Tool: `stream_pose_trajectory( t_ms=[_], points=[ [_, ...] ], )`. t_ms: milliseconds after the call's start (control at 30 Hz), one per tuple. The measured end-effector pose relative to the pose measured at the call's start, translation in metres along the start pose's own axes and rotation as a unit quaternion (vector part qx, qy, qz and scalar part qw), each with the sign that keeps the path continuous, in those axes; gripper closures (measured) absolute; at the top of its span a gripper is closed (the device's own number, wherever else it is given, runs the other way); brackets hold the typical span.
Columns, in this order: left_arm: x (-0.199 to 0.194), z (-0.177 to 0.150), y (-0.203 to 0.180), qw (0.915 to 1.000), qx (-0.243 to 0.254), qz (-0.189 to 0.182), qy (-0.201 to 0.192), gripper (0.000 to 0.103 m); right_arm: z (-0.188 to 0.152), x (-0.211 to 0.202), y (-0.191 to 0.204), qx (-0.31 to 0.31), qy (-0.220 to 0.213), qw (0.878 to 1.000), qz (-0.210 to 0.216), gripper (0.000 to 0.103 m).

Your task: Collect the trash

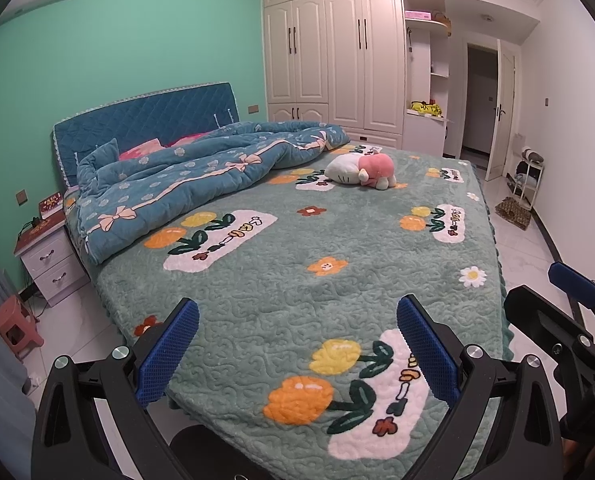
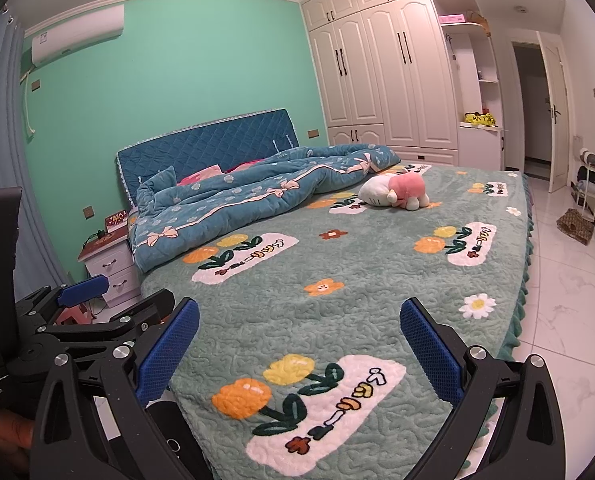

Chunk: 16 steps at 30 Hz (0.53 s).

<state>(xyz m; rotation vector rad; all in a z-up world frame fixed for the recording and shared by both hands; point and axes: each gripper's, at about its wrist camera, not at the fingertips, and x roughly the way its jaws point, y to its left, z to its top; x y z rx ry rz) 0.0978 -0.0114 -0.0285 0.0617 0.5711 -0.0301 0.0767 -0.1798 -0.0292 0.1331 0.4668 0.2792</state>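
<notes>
Both grippers hover over the foot corner of a bed (image 1: 337, 280) covered in a green quilted spread with flower patches. My left gripper (image 1: 297, 304) is open, with only the spread showing between its blue pads. Open too is my right gripper (image 2: 300, 304), and nothing is held in it. Each gripper shows at the edge of the other's view: a blue finger (image 1: 573, 284) of the right one, a blue finger (image 2: 83, 284) of the left one. I can make out no clear piece of trash on the bed.
A crumpled blue quilt (image 1: 185, 176) and a pink-and-white plush toy (image 1: 363, 170) lie near the headboard. A nightstand (image 1: 45, 248) and pink stool (image 1: 15, 326) stand left of the bed. Right: white tiled floor, a brown woven item (image 1: 513, 213), a small rack, an open door (image 1: 501, 108).
</notes>
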Motion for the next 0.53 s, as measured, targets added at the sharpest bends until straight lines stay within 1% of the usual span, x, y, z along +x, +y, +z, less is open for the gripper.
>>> stream_pose_trajectory(
  t_ms=[400,533],
  points=[
    [0.0002,0.0004,-0.0023,0.9999,0.008,0.009,0.005,0.005,-0.002,0.0013,0.0011,0.0,0.002,1.0,0.001,0.004],
    [0.0019,0.0001,0.0001,0.9999,0.001,0.012,0.01,0.005,-0.0041,0.0021,0.0029,0.001,0.004,1.0,0.003,0.004]
  ],
)
